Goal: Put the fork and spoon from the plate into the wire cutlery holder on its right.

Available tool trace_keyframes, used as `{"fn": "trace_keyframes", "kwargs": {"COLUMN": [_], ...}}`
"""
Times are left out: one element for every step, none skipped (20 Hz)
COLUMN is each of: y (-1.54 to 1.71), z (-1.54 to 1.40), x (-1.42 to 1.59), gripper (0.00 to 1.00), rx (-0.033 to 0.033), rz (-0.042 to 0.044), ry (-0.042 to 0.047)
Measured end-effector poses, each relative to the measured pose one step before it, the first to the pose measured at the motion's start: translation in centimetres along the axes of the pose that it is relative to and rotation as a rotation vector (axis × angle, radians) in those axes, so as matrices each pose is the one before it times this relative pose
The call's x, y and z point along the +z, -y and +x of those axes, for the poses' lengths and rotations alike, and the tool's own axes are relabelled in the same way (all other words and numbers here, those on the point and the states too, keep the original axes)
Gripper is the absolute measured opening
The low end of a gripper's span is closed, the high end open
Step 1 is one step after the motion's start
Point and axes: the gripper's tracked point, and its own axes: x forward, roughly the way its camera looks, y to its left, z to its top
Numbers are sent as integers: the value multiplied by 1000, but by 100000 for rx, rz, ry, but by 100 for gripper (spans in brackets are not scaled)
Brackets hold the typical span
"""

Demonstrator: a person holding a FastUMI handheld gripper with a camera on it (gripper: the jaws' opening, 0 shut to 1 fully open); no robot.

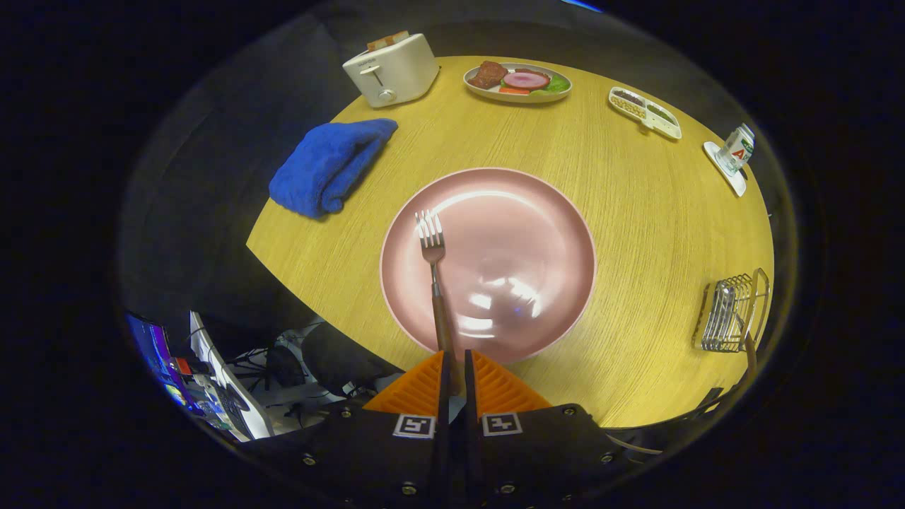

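You have the steel fork with the dark slim handle (433, 276) pinched by its handle end: the gripper (456, 367) is closed narrow on it, both fingers pressing the handle, and the tines reach forward over the round pink plate (558, 233) that sits in the middle of the round wooden bench (636, 205). Whether the fork is lifted clear or its tines rest on the plate, I cannot tell. The wire cutlery holder (732, 311) stands near the bench's right edge, well apart from the plate; a dark handle appears to rise from it, so the spoon is probably in there already. For this step, my advice is to lift straight up until the tines are clear of the plate rim, then carry the fork right with a firm grip, since a hold at the handle end lets the heavy head swing. Turn the tines downward over the holder, line them up with an open gap beside that handle, lower, and only then release.
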Motion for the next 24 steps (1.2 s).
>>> {"fn": "trace_keyframes", "kwargs": {"y": [-121,-20,46,35,123,169,-14,-41,-114,100,32,23,4,-90,-82,-126,-18,-54,36,39,45,13,-39,-69], "z": [151,94,258,252,123,300,186,304,165,231,218,168,151,27,-75,-27,-107,197,-112,112,-41,-110,274,-369], "x": [-379,-178,-295,-365,-89,-250,-134,-327,-112,-62,-11,-154,-44,51,116,-150,-28,54,93,-61,-86,5,-80,45], "gripper": [11,11,11,12,16,17,17,17,17,17,18,19,19,19,19,19,19,20,20,18,16,16,16,9], "rx": [-467,-500,-891,-741,-807,-831,263,-156,556,-539,-483,-135,96,580,686,404,-26,-340,-789,-648,-232,-127,668,482], "rz": [-826,-591,-648,-839,-673,-570,-113,-253,85,-97,-356,-273,-64,570,292,133,42,-587,-1111,-876,-1112,-380,454,308], "ry": [-1226,-507,-836,-1326,-949,-887,-848,-1589,-804,-829,-537,-712,-958,190,-54,-734,-902,-699,-410,-122,-613,-57,584,-784]}}
